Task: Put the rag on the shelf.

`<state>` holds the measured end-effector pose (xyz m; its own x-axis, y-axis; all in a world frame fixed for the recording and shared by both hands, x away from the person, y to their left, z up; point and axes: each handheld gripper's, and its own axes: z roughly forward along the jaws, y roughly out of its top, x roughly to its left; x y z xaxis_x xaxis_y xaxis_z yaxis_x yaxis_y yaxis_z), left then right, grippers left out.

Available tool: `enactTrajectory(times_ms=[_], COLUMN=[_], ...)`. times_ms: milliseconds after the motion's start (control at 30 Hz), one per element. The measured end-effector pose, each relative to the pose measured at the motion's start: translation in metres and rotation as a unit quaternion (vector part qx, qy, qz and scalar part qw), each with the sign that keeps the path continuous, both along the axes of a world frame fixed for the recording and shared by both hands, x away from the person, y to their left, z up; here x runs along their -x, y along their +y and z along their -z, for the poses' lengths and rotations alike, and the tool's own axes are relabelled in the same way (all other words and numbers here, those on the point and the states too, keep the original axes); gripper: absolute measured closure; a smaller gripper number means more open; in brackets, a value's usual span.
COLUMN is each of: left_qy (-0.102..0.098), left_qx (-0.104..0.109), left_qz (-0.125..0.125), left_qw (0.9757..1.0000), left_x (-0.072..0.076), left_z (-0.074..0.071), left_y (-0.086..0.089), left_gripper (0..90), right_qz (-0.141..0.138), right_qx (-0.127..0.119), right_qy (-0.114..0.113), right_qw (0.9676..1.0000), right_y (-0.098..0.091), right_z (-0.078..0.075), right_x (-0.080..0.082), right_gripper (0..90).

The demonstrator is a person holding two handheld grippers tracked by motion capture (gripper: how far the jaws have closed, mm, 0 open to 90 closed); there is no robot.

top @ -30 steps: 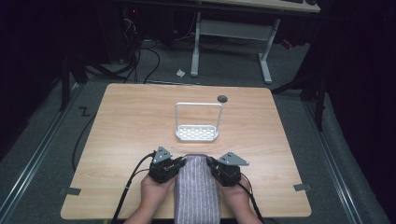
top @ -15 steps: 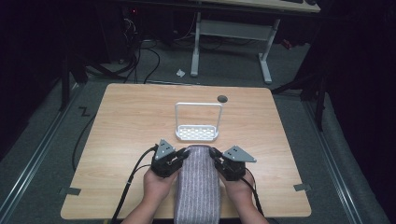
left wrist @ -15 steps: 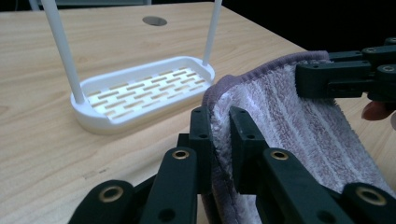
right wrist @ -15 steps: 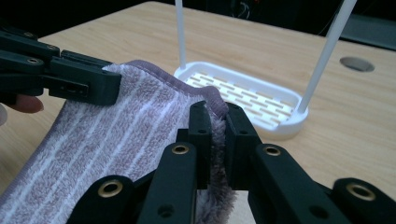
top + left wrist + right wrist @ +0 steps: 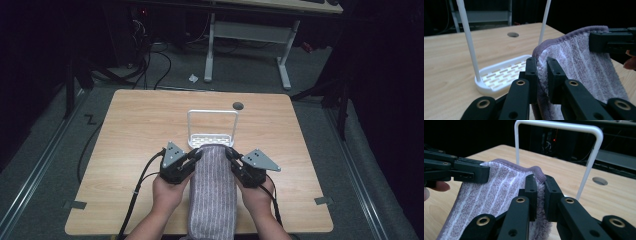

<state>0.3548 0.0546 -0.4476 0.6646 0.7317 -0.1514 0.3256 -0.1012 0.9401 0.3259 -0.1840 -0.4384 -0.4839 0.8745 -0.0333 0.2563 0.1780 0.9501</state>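
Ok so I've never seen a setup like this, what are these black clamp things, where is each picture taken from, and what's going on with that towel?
A person sits at a wooden table with a hand-held two-jaw clamp in each hand. One picture looks down from above; the other two come from cameras riding on each clamp, looking along its black jaws. The left gripper and right gripper each pinch a far corner of a striped purple towel, holding that end above the table. Just beyond stands a white rack: a slotted base with a tall hoop.
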Motion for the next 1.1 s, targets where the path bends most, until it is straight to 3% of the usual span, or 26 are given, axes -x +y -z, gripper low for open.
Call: enactTrajectory(times_ms=[500,900,1100], left_qy=[-0.052,-0.098,-0.093], left_qx=[0.010,0.015,0.028], left_qz=[-0.001,0.000,0.001], left_qw=[0.9986,0.9950,0.9953], left_x=[-0.010,-0.020,-0.036], left_z=[-0.046,-0.086,-0.100], left_y=[0.000,0.003,0.006], left_gripper=[80.5,80.7,80.6], right_qz=[0.006,0.007,0.008], right_qx=[-0.015,-0.033,-0.031], right_qy=[-0.047,-0.082,-0.092], right_qw=[0.9988,0.9961,0.9953], right_y=[0.000,0.003,0.004], right_z=[-0.039,-0.081,-0.099], right_x=[-0.009,-0.021,-0.033], right_gripper=[83.2,83.2,83.3])
